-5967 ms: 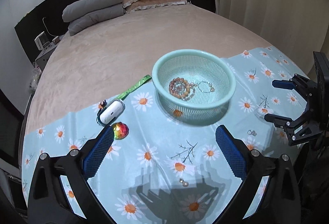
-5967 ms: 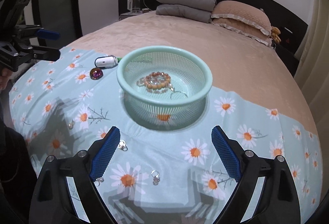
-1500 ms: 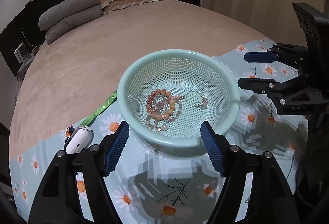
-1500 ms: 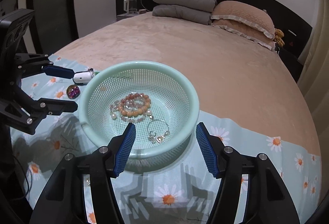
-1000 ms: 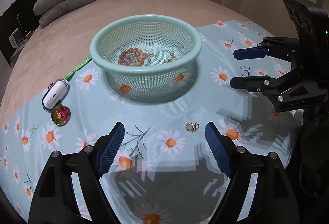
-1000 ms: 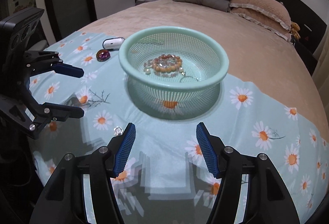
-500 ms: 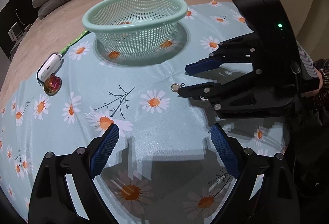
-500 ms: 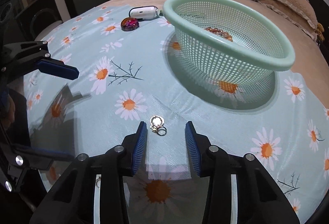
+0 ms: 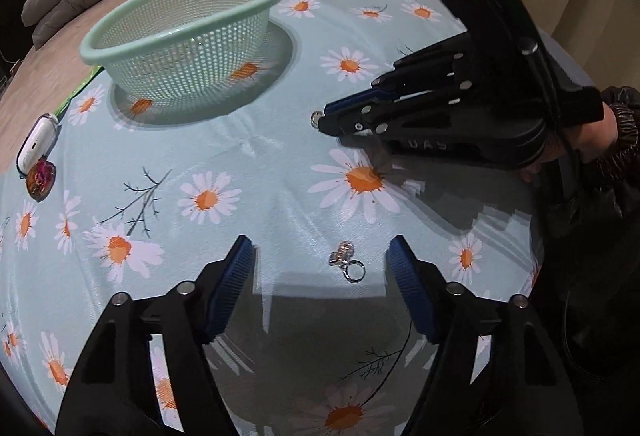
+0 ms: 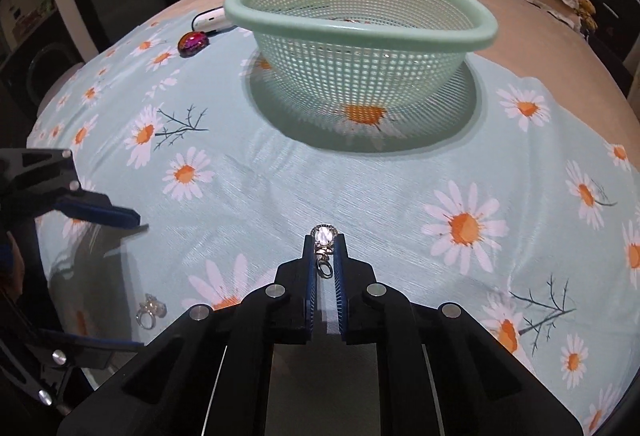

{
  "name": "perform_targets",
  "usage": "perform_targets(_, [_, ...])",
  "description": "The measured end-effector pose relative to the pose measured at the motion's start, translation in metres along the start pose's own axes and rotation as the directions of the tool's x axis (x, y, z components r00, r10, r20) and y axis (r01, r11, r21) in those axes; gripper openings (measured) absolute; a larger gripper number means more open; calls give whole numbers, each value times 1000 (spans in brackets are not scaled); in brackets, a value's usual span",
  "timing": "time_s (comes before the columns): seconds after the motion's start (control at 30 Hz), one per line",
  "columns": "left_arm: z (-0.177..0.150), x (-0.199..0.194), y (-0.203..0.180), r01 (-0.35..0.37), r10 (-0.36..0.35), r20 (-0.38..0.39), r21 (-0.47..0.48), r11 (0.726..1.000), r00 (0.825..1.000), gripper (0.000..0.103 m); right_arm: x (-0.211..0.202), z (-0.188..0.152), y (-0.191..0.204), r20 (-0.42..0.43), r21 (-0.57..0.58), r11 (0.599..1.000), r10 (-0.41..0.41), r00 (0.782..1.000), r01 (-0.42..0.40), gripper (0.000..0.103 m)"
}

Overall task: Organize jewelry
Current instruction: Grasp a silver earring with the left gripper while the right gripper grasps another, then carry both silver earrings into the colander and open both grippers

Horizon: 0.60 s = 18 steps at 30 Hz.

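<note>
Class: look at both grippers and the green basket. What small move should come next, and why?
Probably lift the right gripper toward the green basket: its jaws have just closed on a small earring. The left gripper, jaws closing, brackets a ring without touching it.

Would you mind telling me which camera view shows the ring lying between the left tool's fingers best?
The left wrist view: the ring lies unobstructed and central on the daisy cloth. The right wrist view shows it small near the left edge.

mint green mesh basket (image 10: 360,36) on a pale blue cloth (image 10: 280,188) with white-and-orange daisies, plus black grippers with blue pads (image 9: 230,288)
</note>
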<state>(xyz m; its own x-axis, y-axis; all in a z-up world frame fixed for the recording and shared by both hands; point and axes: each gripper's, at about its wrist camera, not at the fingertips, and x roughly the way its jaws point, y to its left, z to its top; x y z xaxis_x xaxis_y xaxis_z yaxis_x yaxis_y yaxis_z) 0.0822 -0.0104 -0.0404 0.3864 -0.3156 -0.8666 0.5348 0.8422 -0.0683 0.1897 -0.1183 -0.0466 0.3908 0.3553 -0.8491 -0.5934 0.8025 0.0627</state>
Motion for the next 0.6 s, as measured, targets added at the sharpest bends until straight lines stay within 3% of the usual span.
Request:
perform_targets(0.03, [0,5,-4,1,-1,-14,12,1000,1000,54,-2,-3,-4,0,15,1000,-3,1000,3,9])
perform_targets(0.1, [-1,8,-10,-6,6,-9,43,999,1000,50,-5,-9,-10,-1,32,999,-19,1000,19,9])
perform_targets(0.13, [0,9,-10,16,-15,-11,44,999,1000,35,-6,-10,-11,-1,43,999,-21,1000,21,9])
perform_targets(0.17, [0,10,-9,35,-34,-17,34,999,999,11,-7,-12,-12,-1,49,999,-24,1000,24,9])
perform_targets(0.33, [-1,9,-9,74,-74,-47,11,997,996,12,-13,-20,-14,-1,64,997,-33,999,33,9])
perform_targets(0.6, [-9,-19,6,47,-47,-29,-12,999,998,11,-28,-30,-21,-1,90,996,-28,1000,28,9])
